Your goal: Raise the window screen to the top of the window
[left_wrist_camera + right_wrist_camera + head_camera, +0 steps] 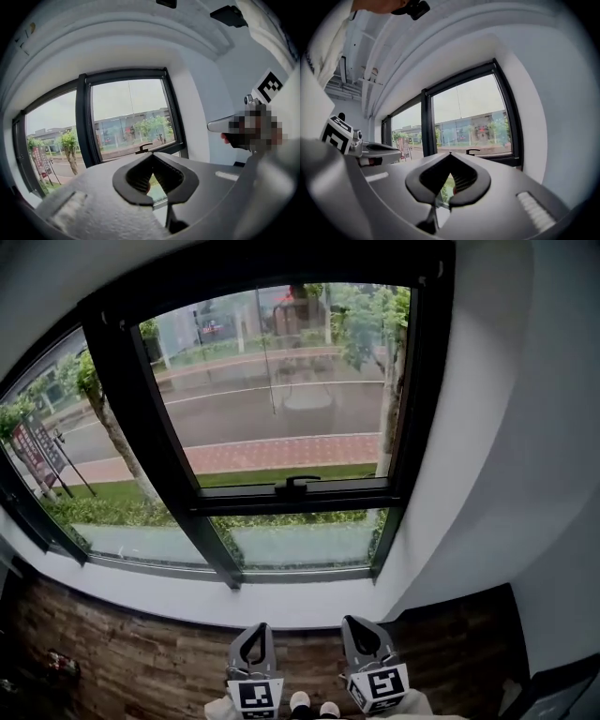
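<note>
The black-framed window [141, 418] fills the head view, with a black handle [296, 486] on the bar under its large upper pane. A thin cord [267, 352] hangs down the pane from the dark top rail [281, 263]. I cannot make out any screen mesh over the glass. My left gripper [256, 628] and right gripper [357, 622] sit low at the bottom, side by side, well short of the window. Both are shut with nothing between the jaws, as the left gripper [152, 154] and right gripper [450, 154] show in their own views. The handle [144, 148] [472, 151] lies ahead of each.
A white sill [281, 601] runs below the window, above a dark wood floor [141, 662]. A white wall [525, 474] closes the right side. Another window section [47, 456] adjoins on the left. The person's shoe tips [314, 703] show between the grippers.
</note>
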The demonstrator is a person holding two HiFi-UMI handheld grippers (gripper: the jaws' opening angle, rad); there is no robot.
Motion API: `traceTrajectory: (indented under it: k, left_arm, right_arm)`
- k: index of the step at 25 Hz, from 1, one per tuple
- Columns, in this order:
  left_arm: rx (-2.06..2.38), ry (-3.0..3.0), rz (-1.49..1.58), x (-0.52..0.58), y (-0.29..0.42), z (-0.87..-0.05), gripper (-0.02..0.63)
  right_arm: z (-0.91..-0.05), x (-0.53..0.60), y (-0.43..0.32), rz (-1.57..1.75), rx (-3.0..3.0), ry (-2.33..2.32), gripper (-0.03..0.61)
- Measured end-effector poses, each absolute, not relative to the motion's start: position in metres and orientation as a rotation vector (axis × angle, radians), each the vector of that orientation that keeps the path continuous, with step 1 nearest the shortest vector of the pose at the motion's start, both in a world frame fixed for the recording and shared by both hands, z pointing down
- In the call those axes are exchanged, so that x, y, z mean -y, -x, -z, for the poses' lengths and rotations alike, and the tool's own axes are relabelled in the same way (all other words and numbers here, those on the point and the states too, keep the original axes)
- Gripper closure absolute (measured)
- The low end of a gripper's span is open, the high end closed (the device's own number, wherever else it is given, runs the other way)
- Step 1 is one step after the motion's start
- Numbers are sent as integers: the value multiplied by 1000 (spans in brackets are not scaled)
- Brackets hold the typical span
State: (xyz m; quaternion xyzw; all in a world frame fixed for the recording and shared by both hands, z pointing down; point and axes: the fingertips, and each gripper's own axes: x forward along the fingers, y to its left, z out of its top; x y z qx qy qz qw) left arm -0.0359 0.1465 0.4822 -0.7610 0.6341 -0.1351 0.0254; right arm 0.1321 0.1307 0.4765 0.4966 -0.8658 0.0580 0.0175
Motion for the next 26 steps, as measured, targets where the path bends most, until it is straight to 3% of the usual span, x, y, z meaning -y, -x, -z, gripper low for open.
traceTrajectory:
  k: [26]
  left_arm:
    - [-1883,2362,387,-196,44,-482,609]
  right_arm:
    - [-482,-185,-110,-142,2577,-1526,575]
